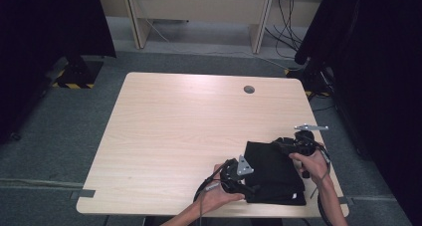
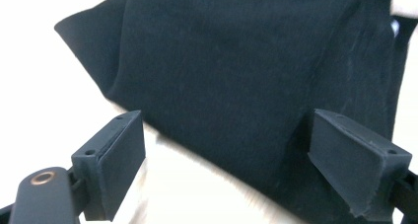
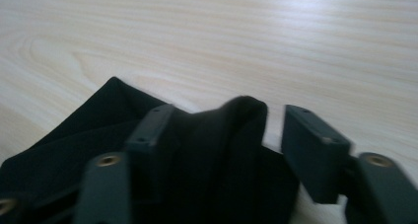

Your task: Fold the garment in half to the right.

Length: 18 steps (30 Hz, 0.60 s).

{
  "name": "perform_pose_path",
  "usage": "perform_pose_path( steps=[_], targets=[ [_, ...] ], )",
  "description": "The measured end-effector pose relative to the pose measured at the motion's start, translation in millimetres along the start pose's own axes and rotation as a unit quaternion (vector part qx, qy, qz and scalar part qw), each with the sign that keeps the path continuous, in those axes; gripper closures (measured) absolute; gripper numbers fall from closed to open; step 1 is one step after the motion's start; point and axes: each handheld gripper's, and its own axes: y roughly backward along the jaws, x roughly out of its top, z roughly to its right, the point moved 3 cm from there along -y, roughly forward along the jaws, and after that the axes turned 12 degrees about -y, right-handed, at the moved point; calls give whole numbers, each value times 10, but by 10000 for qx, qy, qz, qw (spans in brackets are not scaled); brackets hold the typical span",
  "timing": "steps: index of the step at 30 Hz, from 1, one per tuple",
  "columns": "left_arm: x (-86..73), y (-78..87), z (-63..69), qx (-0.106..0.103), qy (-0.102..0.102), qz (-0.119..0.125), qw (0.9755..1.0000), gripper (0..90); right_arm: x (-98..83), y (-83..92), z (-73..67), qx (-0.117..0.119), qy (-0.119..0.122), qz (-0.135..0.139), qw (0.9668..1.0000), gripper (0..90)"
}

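A folded black cloth (image 1: 273, 173) lies at the near right corner of the wooden table (image 1: 174, 126). My left gripper (image 1: 249, 188) rests at the cloth's near left edge. In the left gripper view its jaws (image 2: 226, 160) stand wide apart, the cloth (image 2: 236, 71) spreads in front of them, and no pad presses on it. My right gripper (image 1: 281, 145) is at the cloth's far right corner. In the right gripper view a raised fold (image 3: 236, 120) of the cloth stands between the jaws (image 3: 222, 135), close against the left one, with a thin gap before the right pad.
A round cable hole (image 1: 249, 89) sits near the table's far edge. The table's left half is bare wood. Dark curtains (image 1: 50, 22) hang at both sides, and a wooden desk (image 1: 199, 7) with cables stands behind on the grey floor.
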Motion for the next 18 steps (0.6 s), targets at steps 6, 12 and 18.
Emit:
perform_pose_path(
  steps=[6,12,18],
  targets=[
    [-17,8,27,18,92,-105,9999,155,19,139,-131,11,655,301,9974,817],
    [-29,32,95,189,125,-140,9996,187,-152,590,-306,-373,1168,926,9881,829],
    [-12,24,123,281,178,-194,9993,191,-441,574,-80,-923,1074,634,9879,829]
  ],
)
